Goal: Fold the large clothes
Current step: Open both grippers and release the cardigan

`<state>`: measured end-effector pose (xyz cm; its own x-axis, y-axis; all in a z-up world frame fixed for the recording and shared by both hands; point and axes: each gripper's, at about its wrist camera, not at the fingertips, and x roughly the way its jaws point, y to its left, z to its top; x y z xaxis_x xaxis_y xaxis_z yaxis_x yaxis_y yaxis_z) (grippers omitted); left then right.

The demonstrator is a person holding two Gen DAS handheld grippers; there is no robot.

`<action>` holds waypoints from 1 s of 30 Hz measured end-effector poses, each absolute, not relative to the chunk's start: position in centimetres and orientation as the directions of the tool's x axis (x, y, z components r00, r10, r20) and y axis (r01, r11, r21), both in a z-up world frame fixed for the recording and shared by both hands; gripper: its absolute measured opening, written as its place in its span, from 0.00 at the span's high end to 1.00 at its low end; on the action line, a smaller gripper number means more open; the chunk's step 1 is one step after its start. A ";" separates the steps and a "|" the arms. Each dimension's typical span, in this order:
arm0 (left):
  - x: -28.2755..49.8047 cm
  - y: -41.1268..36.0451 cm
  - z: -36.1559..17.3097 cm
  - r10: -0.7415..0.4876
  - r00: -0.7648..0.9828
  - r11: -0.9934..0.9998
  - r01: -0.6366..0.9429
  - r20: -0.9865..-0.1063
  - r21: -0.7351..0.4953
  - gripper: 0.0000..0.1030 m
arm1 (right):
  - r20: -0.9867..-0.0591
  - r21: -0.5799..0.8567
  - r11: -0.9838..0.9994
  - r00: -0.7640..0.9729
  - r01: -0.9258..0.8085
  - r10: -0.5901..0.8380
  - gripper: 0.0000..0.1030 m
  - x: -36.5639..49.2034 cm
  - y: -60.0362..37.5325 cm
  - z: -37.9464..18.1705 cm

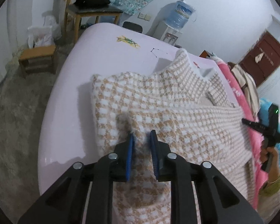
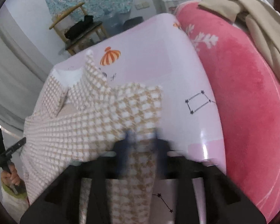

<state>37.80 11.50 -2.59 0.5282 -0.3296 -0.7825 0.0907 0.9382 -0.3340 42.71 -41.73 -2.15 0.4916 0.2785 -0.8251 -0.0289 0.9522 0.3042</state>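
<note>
A fuzzy beige-and-white checked garment [image 1: 177, 97] lies spread across a pale lilac printed bed sheet [image 1: 112, 56]. My left gripper [image 1: 142, 133] is shut on a bunched fold of its near edge, and the blue pads [image 1: 130, 149] pinch the fabric. In the right wrist view the same garment [image 2: 102, 115] stretches to the left. My right gripper [image 2: 141, 134] is blurred, and its fingers are shut on a strip of the cloth that runs down between them. Each view shows the other handle in a person's hand at its edge.
A pink blanket [image 2: 242, 93] with beige clothes [image 2: 261, 28] on top borders the bed on the right. A wooden stool [image 1: 38, 59], a chair with a black bag [image 1: 91, 9] and a water dispenser [image 1: 177, 18] stand beyond the bed. The floor lies to the left.
</note>
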 end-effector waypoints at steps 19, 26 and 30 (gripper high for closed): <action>34.1 10.6 2.7 -0.212 0.717 0.976 0.127 -0.664 -0.175 0.72 | -0.756 0.165 0.984 0.631 -0.071 0.172 0.58 39.1 -41.0 2.3; 35.3 5.4 -1.7 -0.184 0.549 0.978 0.187 -0.815 -0.095 0.68 | -0.833 0.024 0.930 0.508 -0.366 0.221 0.43 36.5 -32.3 -1.1; 34.8 5.4 -2.6 -0.190 0.553 0.975 0.203 -0.811 -0.090 0.67 | -0.854 -0.017 0.935 0.492 -0.353 0.171 0.42 36.1 -31.7 -3.1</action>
<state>34.81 5.44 -2.65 0.5526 -0.1904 -0.8114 0.2032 0.9750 -0.0904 36.14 -31.72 -3.12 0.4921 0.1707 -0.8537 -0.3534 0.9353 -0.0167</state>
